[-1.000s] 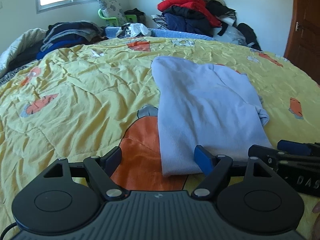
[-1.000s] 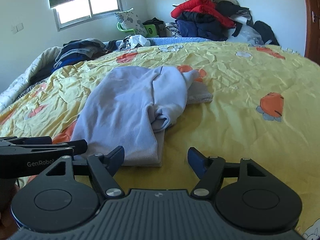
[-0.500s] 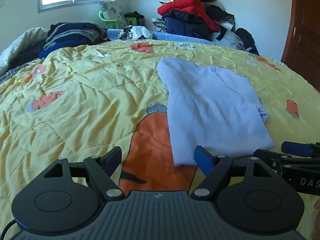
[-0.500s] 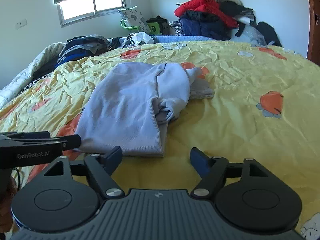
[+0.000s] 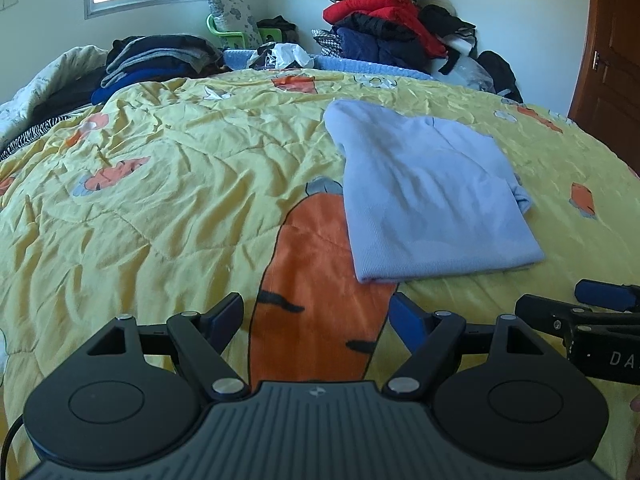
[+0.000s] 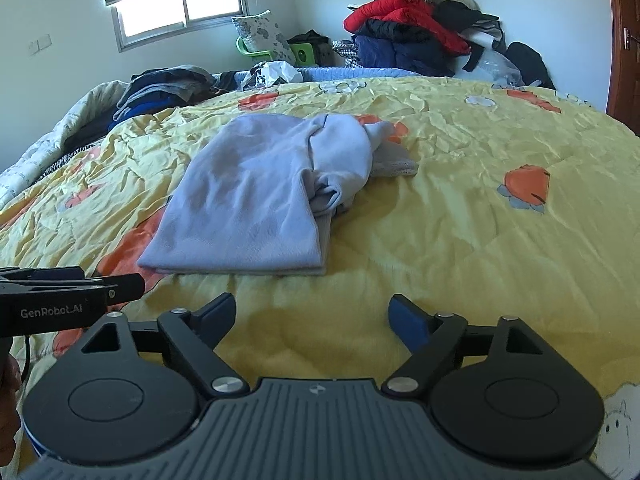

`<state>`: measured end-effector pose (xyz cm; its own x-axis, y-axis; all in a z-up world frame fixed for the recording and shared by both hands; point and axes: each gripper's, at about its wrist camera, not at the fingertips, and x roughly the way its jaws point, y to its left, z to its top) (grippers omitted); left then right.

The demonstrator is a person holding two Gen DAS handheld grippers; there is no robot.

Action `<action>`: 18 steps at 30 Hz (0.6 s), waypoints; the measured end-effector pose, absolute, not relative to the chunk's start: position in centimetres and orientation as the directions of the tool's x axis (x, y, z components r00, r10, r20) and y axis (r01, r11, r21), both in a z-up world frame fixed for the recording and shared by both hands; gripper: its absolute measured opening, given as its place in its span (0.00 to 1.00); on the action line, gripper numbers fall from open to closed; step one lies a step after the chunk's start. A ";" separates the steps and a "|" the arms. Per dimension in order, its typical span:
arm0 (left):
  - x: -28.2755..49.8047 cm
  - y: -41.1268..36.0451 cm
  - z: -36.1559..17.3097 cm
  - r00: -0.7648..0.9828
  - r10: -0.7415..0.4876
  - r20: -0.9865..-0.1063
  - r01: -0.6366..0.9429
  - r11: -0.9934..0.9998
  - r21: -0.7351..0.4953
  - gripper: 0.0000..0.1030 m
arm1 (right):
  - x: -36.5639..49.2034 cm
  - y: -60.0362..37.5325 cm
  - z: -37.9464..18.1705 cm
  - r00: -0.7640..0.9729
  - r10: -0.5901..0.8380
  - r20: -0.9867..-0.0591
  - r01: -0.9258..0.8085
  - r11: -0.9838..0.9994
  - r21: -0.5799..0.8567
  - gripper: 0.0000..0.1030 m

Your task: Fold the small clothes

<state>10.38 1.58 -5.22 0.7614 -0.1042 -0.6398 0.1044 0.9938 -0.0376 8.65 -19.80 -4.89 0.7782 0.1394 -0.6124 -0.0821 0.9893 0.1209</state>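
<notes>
We see the right gripper [image 5: 600,312] cut off by the left wrist view's edge, and the light blue garment [image 6: 256,200] hiding its own underlayers.

A folded garment [image 5: 424,200] lies on the bedspread [image 5: 160,200], ahead of both grippers. Behind the bed, a clothes pile [image 6: 416,36] rises to the right, a window [image 6: 180,8] to the left.

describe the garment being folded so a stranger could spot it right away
Start at the big yellow bedspread with orange carrot prints. The pale blue top lies alone near its middle, folded. The other clothes are dark or red heaps at the bed's far edge.
</notes>
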 end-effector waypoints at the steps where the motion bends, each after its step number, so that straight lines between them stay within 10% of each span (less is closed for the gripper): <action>1: 10.2 1.6 -5.3 0.760 -0.103 -0.641 0.105 0.994 -0.035 0.78 | 8.5 -19.7 -4.9 0.778 0.141 -0.613 -0.084 0.989 0.121 0.87; 18: 8.0 2.0 -5.9 0.765 -0.095 -0.637 0.104 0.994 -0.024 0.78 | 6.0 -19.1 -5.0 0.775 0.116 -0.621 -0.088 0.993 0.077 0.94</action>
